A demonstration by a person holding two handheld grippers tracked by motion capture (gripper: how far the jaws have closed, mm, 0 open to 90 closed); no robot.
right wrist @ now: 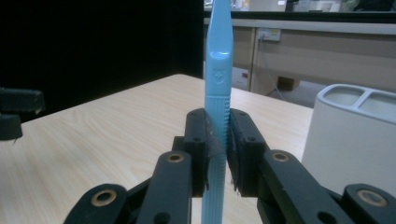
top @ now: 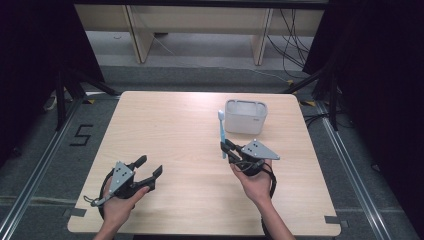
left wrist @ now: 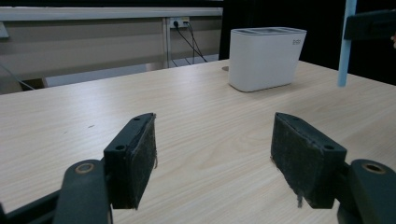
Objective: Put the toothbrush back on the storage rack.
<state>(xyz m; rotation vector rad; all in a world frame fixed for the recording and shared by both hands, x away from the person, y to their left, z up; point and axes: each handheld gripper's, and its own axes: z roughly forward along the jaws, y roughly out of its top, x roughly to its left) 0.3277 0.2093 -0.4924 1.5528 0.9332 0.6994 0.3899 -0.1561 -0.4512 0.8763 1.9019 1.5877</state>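
Note:
A light blue toothbrush (top: pixel 221 131) stands upright in my right gripper (top: pixel 227 149), whose jaws are shut on its ribbed handle (right wrist: pixel 217 135). The brush head points up, a little left of the white holder (top: pixel 245 116). In the right gripper view that holder (right wrist: pixel 357 135) with its top compartments sits just to the right. My left gripper (top: pixel 150 167) rests low over the front left of the table, open, with nothing between its pads (left wrist: pixel 140 158). From the left gripper view the holder (left wrist: pixel 265 57) stands farther off and the toothbrush handle (left wrist: pixel 346 44) hangs at the right.
The light wooden table (top: pixel 175 125) has rounded corners and bare wood between the two grippers. Beyond its far edge lie a grey floor, wooden furniture legs (top: pixel 137 35) and loose cables (top: pixel 295 45). Dark curtains flank both sides.

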